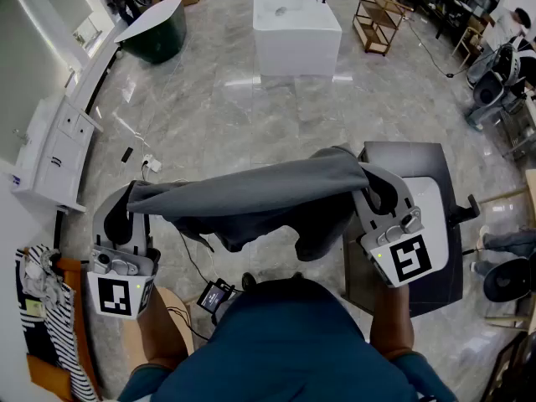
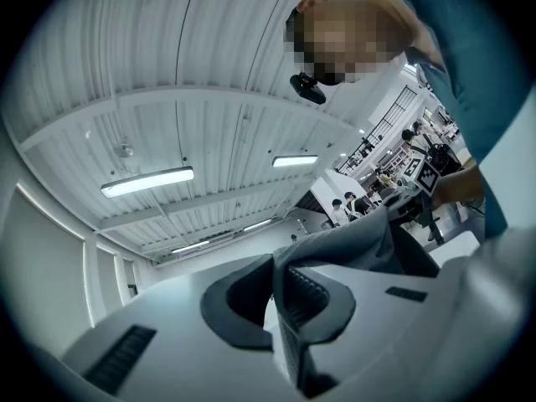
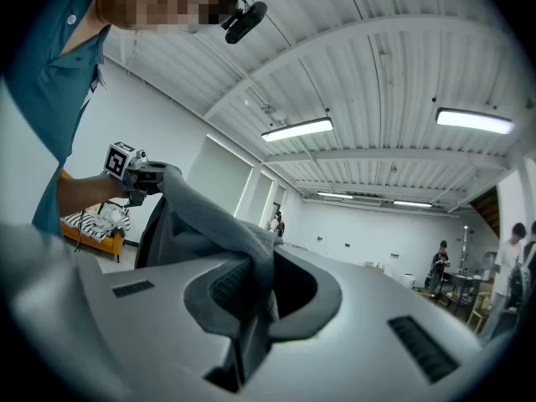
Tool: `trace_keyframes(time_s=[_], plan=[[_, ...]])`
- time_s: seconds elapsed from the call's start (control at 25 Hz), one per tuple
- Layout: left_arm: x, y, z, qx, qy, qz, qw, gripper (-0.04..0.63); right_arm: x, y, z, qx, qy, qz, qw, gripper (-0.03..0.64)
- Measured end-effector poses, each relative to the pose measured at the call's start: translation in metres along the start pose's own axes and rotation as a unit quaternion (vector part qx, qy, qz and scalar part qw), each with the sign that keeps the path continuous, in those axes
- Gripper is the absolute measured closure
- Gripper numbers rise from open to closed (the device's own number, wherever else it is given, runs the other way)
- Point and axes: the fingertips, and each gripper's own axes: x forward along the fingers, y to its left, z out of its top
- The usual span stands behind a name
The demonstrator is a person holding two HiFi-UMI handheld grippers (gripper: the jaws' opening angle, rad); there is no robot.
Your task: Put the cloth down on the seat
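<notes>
A grey cloth (image 1: 251,195) hangs stretched between my two grippers at waist height above the marble floor, sagging in the middle. My left gripper (image 1: 132,198) is shut on its left end; in the left gripper view the cloth (image 2: 352,241) runs out from the closed jaws of my left gripper (image 2: 280,287). My right gripper (image 1: 368,181) is shut on the right end, with cloth (image 3: 201,216) pinched between the jaws of my right gripper (image 3: 251,287). A dark seat (image 1: 419,162) with a white pad stands under the right gripper. A tan rounded seat (image 1: 176,312) sits by my left leg.
A white block tub (image 1: 295,23), a dark green tub (image 1: 155,28) and a wooden rack (image 1: 377,19) stand at the back. A white cabinet (image 1: 50,149) lines the left wall. Striped clothing (image 1: 50,325) lies at lower left. Cables and a small device (image 1: 215,296) lie on the floor.
</notes>
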Motion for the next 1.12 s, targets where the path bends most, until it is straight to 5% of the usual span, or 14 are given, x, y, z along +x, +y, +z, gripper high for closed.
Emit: trace_keyframes(time_s=[1.12], plan=[[-0.002,-0.025,-0.031,-0.005,0.064,0.013,0.9979,0.588,0.005,-0.01,-0.023,0.027,-0.013,0.035,0.999,0.588]])
